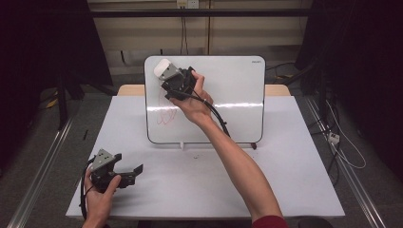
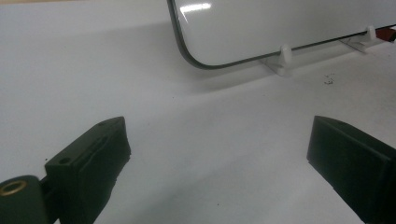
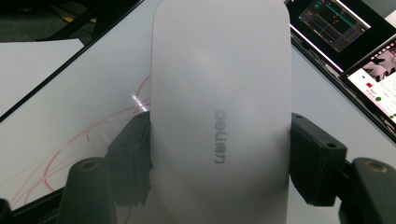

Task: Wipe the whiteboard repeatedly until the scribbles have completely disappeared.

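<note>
1 white oblong plastic eraser (image 3: 219, 116) is clamped between the right gripper (image 1: 177, 81)'s 2 jaws against 1 upright white rounded whiteboard (image 1: 228, 90) bearing red scribbles (image 1: 164, 116); the left gripper (image 1: 130, 172) is held spread apart over 1 white table (image 1: 285, 180)

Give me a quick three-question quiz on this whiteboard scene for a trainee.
1. True or false: the right gripper is shut on the eraser.
2. What colour are the scribbles on the whiteboard? A) blue B) red C) green
3. Fill in: the left gripper has its jaws ____ above the table.

Key: 1 true, both jaws press the eraser's sides. 2 B. 3 open, with nothing between them.
</note>
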The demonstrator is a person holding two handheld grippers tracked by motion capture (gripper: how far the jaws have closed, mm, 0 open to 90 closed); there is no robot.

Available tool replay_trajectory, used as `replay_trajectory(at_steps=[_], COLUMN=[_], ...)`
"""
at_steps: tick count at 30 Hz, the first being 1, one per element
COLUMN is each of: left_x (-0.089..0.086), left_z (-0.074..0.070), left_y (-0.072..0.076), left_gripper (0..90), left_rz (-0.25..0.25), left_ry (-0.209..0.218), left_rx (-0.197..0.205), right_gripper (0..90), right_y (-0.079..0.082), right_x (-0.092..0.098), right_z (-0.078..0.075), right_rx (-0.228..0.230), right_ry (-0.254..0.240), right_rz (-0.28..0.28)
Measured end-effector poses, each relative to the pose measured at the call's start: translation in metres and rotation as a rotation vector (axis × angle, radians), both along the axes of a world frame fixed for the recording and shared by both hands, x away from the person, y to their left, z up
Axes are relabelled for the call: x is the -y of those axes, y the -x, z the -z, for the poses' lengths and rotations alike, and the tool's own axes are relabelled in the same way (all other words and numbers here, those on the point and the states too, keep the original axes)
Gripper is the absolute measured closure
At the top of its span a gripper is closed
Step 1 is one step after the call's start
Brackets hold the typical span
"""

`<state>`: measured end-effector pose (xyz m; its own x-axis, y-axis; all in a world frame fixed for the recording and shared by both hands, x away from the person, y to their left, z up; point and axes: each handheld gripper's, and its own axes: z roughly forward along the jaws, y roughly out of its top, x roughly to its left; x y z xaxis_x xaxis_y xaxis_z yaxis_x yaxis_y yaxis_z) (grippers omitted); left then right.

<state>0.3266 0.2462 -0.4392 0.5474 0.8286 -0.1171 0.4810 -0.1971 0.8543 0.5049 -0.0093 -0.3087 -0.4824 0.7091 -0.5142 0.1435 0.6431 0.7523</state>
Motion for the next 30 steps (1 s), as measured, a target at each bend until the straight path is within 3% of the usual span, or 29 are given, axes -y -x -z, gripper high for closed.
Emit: replay_trajectory(at_steps=[12, 23, 30], left_x=[0.000, 0.001, 0.000], left_z=[0.000, 0.001, 0.000], left_y=[0.000, 0.000, -0.001], left_gripper=[5.5, 5.5, 5.5], left_rz=[-0.002, 0.005, 0.002], left_ry=[-0.007, -0.009, -0.007], left_rx=[0.003, -0.004, -0.007], right_gripper=[31.6, 31.6, 31.6], right_y=[-0.003, -0.001, 0.006], right_x=[-0.004, -0.004, -0.011], right_z=[0.008, 0.016, 0.026], right_rx=[0.036, 0.079, 0.086], right_ry=[0.003, -0.033, -0.015], right_rz=[0.011, 0.022, 0.013])
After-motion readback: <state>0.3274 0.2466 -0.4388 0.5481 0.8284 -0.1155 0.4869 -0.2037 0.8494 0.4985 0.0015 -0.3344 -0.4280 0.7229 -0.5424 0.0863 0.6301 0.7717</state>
